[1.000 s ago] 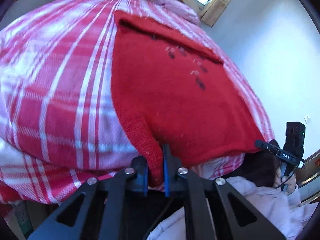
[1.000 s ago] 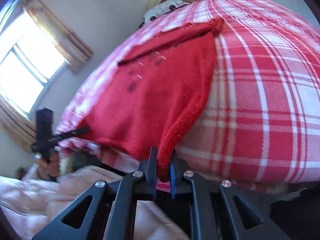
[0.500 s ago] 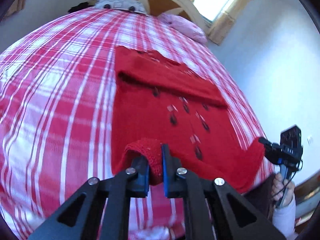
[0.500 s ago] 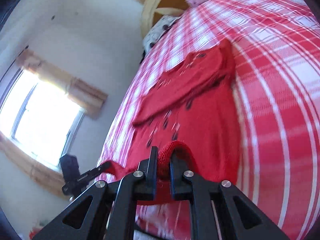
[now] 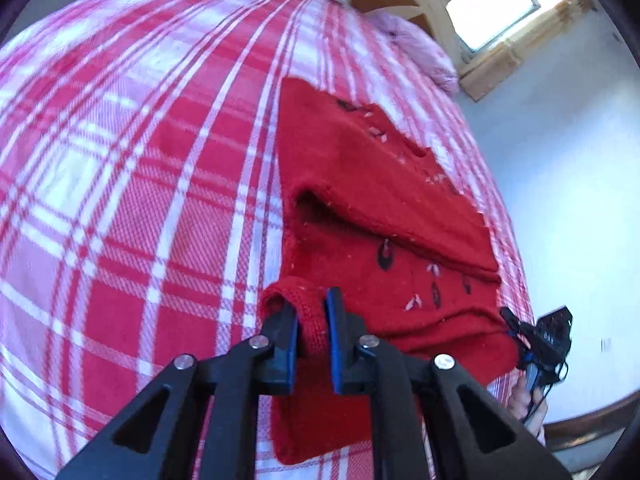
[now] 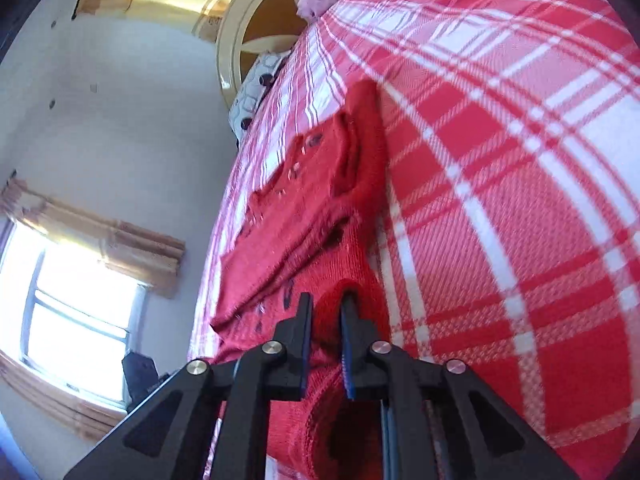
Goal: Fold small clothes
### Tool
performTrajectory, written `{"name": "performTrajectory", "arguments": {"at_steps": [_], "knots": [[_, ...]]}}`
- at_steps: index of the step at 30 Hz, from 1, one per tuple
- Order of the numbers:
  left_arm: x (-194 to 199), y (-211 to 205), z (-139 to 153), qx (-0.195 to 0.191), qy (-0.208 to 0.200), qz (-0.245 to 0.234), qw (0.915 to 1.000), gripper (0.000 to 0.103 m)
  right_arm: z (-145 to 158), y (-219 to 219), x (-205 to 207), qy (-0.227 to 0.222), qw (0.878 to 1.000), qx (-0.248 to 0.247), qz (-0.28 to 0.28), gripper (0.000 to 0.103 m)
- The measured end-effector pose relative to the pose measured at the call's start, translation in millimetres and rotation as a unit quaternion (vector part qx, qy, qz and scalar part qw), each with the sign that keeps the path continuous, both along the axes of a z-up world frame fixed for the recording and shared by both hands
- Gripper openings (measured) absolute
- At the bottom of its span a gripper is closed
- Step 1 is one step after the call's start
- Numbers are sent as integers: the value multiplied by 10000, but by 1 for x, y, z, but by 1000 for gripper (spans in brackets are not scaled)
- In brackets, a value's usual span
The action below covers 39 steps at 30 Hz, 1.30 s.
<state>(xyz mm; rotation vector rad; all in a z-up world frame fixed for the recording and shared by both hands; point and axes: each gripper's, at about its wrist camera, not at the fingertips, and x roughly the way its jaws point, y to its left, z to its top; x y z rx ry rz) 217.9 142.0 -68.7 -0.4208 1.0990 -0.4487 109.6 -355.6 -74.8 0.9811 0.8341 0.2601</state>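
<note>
— Looking at the sweater: what shape is it in?

— Red knit, small dark and pale marks on the front. It lies on the plaid bed, top part folded down over the body, bottom hem lifted and doubled toward that fold.

— And the grippers?

— Each has a hem corner between its fingers. The left gripper has a thick roll of knit in its gap; the right gripper likewise. Both sets of jaws are opening, and the cloth still fills the gap and touches the pads.

— Room to move?

— Wide bare plaid to the sweater's left in the left view, and to its right in the right view. The sweater's other side runs close along the bed's edge, next to the wall.

— What does one view give that the other lacks?

— The left view shows the right gripper's tip at the far hem corner and a hand under it. The right view shows the folded layers edge-on, the headboard, a spotted pillow and a window.
</note>
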Motion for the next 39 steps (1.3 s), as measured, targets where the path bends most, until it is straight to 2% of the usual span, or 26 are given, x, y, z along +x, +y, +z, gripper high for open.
{"name": "performTrajectory", "arguments": {"at_steps": [1, 2, 3, 4, 6, 9, 12, 14, 16, 18, 23, 24, 26, 27, 30, 31, 33, 34, 35, 36, 38, 39], "knots": [[-4, 2, 6, 144, -150, 7, 9998, 30, 3, -4, 0, -73, 9999, 15, -73, 39], [-6, 4, 13, 456, -390, 114, 9981, 38, 8, -9, -1, -167, 9997, 25, -157, 63], [-10, 7, 21, 837, -703, 281, 9936, 53, 14, -14, -3, -297, 9991, 6, -295, 71], [-14, 12, 29, 1119, -1030, 422, 9875, 64, 19, -18, -7, -405, 9982, -61, -438, 74], [-22, 20, 36, 1261, -1358, 479, 9815, 66, 30, -23, -14, -566, 9969, -206, -507, 74], [-29, 19, 31, 1353, -1489, 61, 9795, 66, 40, -20, -24, -742, 9949, -591, -356, 74], [-36, -1, 19, 1684, -1685, -449, 9702, 66, 41, -7, -34, -675, 9902, -1212, -155, 74], [-32, -13, 14, 1796, -1794, -487, 9660, 66, 40, 5, -35, -622, 9855, -1579, -9, 74], [-24, -21, 12, 1642, -1774, -442, 9693, 66, 41, 16, -36, -660, 9804, -1853, 127, 74], [-15, -31, 6, 1459, -1557, -434, 9760, 66, 42, 26, -40, -741, 9732, -2168, 206, 74], [-10, -54, -10, 1678, -1248, -436, 9769, 65, 47, 47, -23, -741, 9469, -3097, 443, 74], [-11, -55, -13, 1694, -1191, -411, 9775, 62, 46, 51, -18, -725, 9439, -3179, 523, 74], [-15, -54, -13, 1641, -1324, -286, 9771, 47, 45, 57, -8, -722, 9395, -3280, 668, 74], [-17, -55, -13, 1564, -1312, -288, 9785, 32, 44, 60, -2, -702, 9367, -3354, 717, 74], [-19, -53, -10, 1457, -1328, -136, 9803, 19, 37, 68, 14, -598, 9324, -3469, 820, 74], [-19, -54, -10, 1455, -1332, -119, 9803, 19, 32, 72, 21, -487, 9304, -3516, 910, 74], [-18, -54, -11, 1382, -1286, -72, 9820, 19, 23, 81, 28, -345, 9213, -3747, 979, 61], [-17, -53, -11, 1309, -1263, -44, 9833, 19, 20, 86, 28, -332, 9138, -3922, 1005, 42], [-17, -53, -11, 1254, -1248, -26, 9842, 20, 18, 92, 26, -305, 8975, -4291, 973, 30], [-17, -51, -10, 1232, -1246, 16, 9845, 20, 18, 95, 24, -314, 8887, -4470, 969, 27], [-17, -51, -10, 1241, -1284, 63, 9839, 20, 21, 92, 19, -380, 8932, -4376, 959, 18], [-18, -51, -11, 1259, -1306, 70, 9834, 20, 22, 89, 18, -376, 8959, -4328, 934, 16]]}}
